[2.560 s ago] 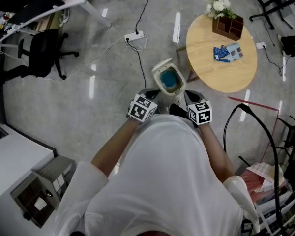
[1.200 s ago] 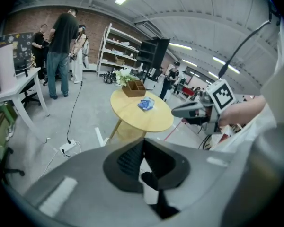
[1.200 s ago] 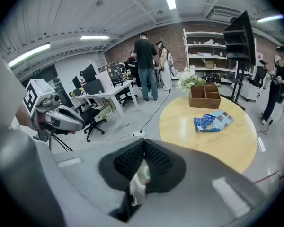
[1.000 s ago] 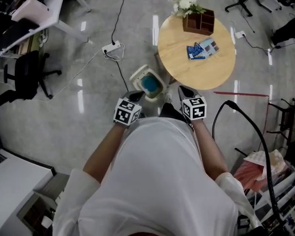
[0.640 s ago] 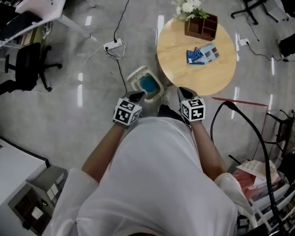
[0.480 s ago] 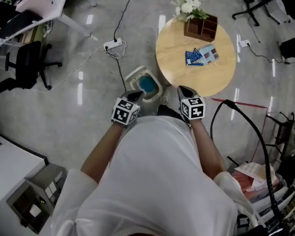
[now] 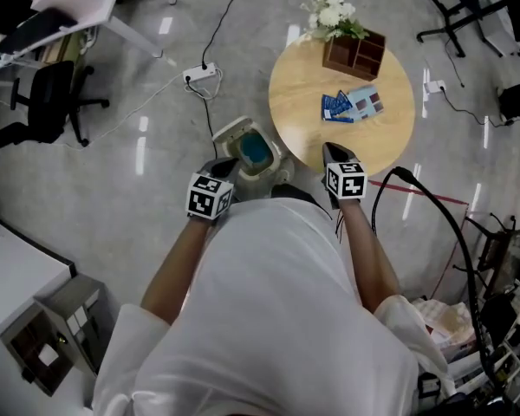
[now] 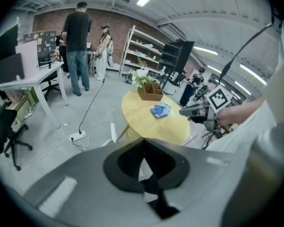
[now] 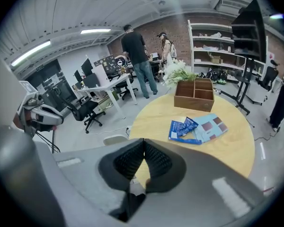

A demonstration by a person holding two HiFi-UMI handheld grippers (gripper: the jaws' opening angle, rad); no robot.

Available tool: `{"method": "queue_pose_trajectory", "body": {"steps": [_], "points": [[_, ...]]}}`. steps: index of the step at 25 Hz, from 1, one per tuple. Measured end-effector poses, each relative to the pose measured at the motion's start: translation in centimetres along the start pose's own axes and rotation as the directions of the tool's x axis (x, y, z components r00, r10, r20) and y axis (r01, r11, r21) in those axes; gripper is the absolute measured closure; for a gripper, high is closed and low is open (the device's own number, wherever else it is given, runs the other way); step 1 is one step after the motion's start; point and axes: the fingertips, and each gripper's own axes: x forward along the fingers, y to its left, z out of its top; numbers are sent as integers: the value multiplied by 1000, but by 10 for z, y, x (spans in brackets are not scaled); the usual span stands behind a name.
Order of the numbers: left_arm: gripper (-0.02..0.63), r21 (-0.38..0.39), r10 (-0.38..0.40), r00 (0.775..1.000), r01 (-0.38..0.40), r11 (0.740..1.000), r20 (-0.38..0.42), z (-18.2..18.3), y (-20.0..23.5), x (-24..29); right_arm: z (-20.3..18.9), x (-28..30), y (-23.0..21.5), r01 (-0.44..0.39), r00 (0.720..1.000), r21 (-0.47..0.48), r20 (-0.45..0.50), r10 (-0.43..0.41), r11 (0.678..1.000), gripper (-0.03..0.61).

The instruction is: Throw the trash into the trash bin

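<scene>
Head view: trash bin point(image 7: 243, 150) stands open on the floor, just beside the round table point(image 7: 303, 111). The trash, blue packets point(image 7: 350, 105), lies on the tabletop near a wooden box point(image 7: 354, 52). Left gripper point(image 7: 223, 165) is by the bin, right gripper point(image 7: 331, 151) over the table's near edge.
Left gripper view: jaws pressed together, nothing between.
Right gripper view: jaws together too, empty — packets lie beyond the tips, not touched.

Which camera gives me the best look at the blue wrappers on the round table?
The right gripper view: the blue wrappers lie close ahead, nothing blocking them. The head view shows the blue wrappers small, from above; the left gripper view shows them tiny and distant.
</scene>
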Motion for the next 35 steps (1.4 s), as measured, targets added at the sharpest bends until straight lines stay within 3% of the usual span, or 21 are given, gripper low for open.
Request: {"method": "queue_pose_trajectory", "body": {"steps": [13,19,35], "points": [[611,-87,47,999,-47,995,4,12,-15,32,4,24,-78,-5,999,55,-42,7,998,548],[611,-93,65,998,-63,994,12,31,-16,47,10,39,-105,-36,998,146,-54,44,989,534],[611,-158,119,993,-120,980,-21,30,-12,57,13,88,-149,-26,990,170,-135,49,985,495]]}}
